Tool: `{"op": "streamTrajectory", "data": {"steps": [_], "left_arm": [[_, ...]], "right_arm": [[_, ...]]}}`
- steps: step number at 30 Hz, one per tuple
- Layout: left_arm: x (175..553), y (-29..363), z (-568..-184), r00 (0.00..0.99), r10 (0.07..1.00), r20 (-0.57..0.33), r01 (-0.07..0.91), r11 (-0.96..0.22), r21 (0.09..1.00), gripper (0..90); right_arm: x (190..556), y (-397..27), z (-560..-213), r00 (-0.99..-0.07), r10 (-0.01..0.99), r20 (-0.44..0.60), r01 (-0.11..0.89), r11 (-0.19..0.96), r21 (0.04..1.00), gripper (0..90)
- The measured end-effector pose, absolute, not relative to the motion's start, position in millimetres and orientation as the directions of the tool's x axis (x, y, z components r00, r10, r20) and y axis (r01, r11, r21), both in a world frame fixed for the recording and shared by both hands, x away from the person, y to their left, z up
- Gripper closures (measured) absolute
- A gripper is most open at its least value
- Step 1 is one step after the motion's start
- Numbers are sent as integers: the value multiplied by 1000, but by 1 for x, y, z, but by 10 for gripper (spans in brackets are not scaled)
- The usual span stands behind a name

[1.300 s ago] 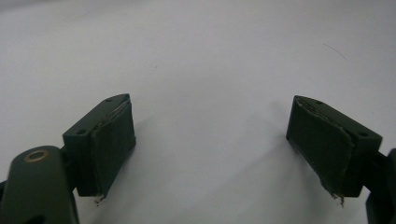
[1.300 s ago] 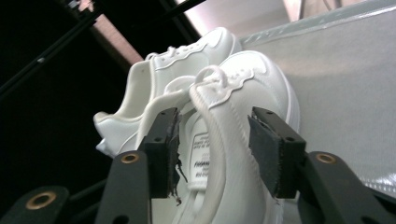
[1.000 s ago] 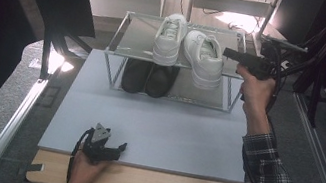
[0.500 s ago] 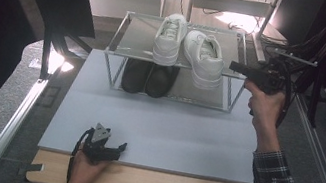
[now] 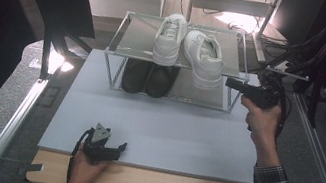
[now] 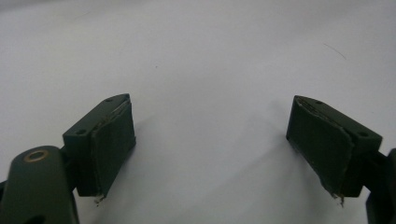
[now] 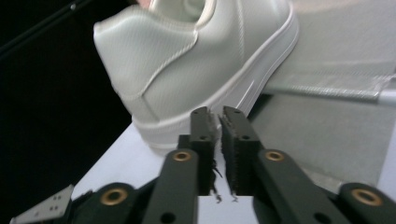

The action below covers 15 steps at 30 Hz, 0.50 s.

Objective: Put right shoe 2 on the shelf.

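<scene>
The right gripper [image 5: 231,82] is held level at the rack's [image 5: 240,46] right end, forearm raised from the tabletop [image 5: 169,128], its jaws just closed, pressed almost together with nothing between, beside the heel of the right-hand white sneaker [image 5: 203,58] on the top shelf. The left gripper [image 5: 119,148] is rested on the tabletop, jaws spread.

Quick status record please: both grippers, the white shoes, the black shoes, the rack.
right gripper: jaws have just been closing, now shut with nothing between them, tips just short of the right white shoe's heel
left gripper: open, empty, resting low over the grey mat
right white shoe: top shelf, heel overhanging the front edge
left white shoe: top shelf, beside it
black shoes: lower shelf
rack: wire-framed, two tiers, at the mat's far edge
</scene>
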State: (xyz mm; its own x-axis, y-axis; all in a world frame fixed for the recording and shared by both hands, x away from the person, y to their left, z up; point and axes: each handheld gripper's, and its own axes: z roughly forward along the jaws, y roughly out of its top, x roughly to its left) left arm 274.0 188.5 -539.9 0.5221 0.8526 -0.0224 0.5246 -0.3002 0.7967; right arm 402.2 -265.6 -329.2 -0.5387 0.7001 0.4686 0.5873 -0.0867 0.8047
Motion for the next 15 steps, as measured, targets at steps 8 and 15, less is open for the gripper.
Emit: {"op": "streamTrajectory", "data": {"steps": [8,15], "left_arm": [[274,188,-540,522,853,-23,525,-300,797,149],[274,188,-540,522,853,-23,525,-300,797,150]], "right_arm": [[397,-257,-340,-572,670,473,605,-44,795,900],[399,-250,-346,-582,663,471,611,-25,791,900]]}}
